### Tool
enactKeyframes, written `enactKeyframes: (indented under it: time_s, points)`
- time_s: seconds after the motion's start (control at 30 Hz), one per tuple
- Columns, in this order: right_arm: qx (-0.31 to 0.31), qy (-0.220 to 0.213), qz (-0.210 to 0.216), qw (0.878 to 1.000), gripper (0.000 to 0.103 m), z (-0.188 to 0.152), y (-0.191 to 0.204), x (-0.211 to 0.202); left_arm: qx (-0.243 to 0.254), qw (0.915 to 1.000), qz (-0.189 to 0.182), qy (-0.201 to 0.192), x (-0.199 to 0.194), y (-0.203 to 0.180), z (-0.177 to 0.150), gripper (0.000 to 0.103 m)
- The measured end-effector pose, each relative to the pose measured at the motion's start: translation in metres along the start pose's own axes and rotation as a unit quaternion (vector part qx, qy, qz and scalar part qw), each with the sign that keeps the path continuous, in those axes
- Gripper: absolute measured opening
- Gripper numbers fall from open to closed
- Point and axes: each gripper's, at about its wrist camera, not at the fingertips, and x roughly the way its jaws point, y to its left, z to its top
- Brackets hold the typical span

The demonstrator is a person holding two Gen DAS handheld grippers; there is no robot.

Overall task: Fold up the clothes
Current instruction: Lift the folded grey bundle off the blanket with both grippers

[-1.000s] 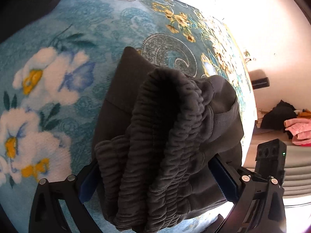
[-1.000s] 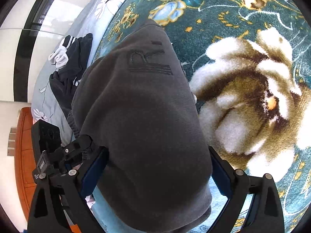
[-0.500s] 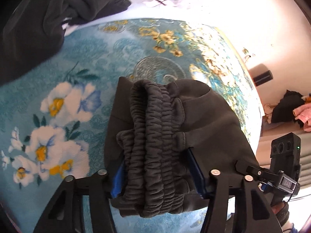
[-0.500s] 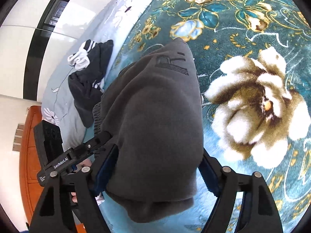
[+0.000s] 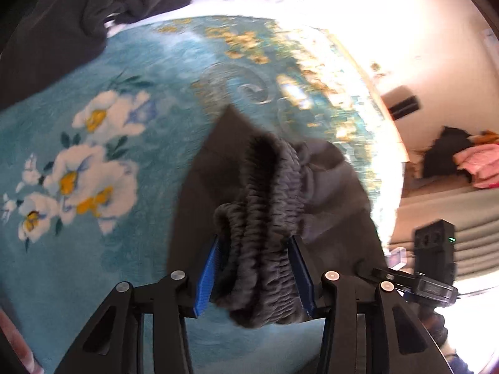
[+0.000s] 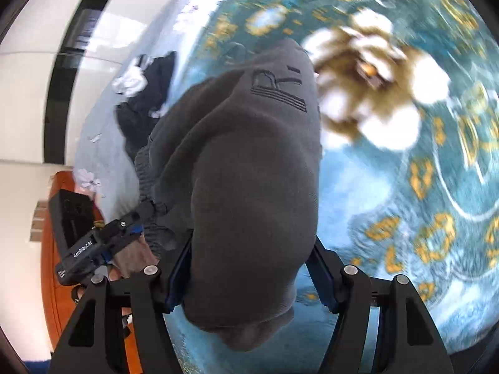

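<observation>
A folded dark grey garment (image 5: 274, 187) with a ribbed elastic waistband (image 5: 265, 249) hangs over the teal floral blanket (image 5: 93, 218). My left gripper (image 5: 254, 265) is shut on the bunched waistband between its blue pads. In the right wrist view the same garment (image 6: 249, 171) shows embossed letters near its far end, and my right gripper (image 6: 249, 274) is shut on its thick folded edge. The other gripper (image 6: 93, 243) and a hand show at that view's left. The garment's far end touches the blanket.
A pile of dark clothes (image 5: 78, 15) lies at the blanket's far left, also seen as dark clothes with white trim (image 6: 146, 93). Beyond the bed edge lie pink and black clothes (image 5: 467, 162). An orange-brown wooden panel (image 6: 62, 280) stands at the left.
Both grippers have closed down from wide open onto the garment and pulled back and up with it. The garment now looks smaller and further lifted; the views are blurred by motion.
</observation>
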Motion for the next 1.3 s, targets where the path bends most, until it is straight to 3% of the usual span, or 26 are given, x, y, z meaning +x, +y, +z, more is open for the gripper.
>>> enactKeyframes:
  time_s: [0.03,0.13,0.3,0.43,0.63,0.8,1.03,1.13,1.3]
  points:
    - [0.01,0.001,0.001,1.0,0.069,0.0,-0.005,0.002,-0.005,1.0,0.004,0.001,0.004,0.005,0.001,0.059]
    - [0.02,0.001,0.007,1.0,0.069,0.003,-0.011,0.004,-0.019,0.9997,0.017,0.004,0.016,0.018,0.006,0.075]
    - [0.025,0.004,0.009,1.0,0.069,0.006,-0.015,0.008,-0.031,0.9994,-0.017,0.007,0.028,0.028,0.021,0.087]
    - [0.037,0.005,0.018,0.999,0.069,0.006,-0.02,0.008,-0.076,0.9952,-0.06,0.017,0.044,0.04,0.025,0.092]
    - [0.049,0.009,0.026,0.998,0.069,0.007,-0.026,0.011,-0.05,0.9965,-0.061,0.027,0.059,0.021,0.026,0.1]
    - [0.064,0.009,0.033,0.997,0.07,0.01,-0.029,0.014,-0.054,0.9973,-0.037,0.033,0.06,0.017,0.03,0.098]
    - [0.072,-0.002,0.026,0.997,0.073,0.013,-0.018,0.013,-0.028,0.9995,-0.009,0.014,0.044,-0.003,0.025,0.067]
    - [0.069,-0.016,0.035,0.997,0.073,0.011,-0.012,0.004,-0.026,0.9996,-0.006,0.0,0.036,-0.01,0.022,0.057]
    - [0.047,-0.043,0.046,0.997,0.072,0.008,0.005,-0.019,-0.012,0.9993,-0.029,-0.018,0.009,-0.025,0.016,0.053]
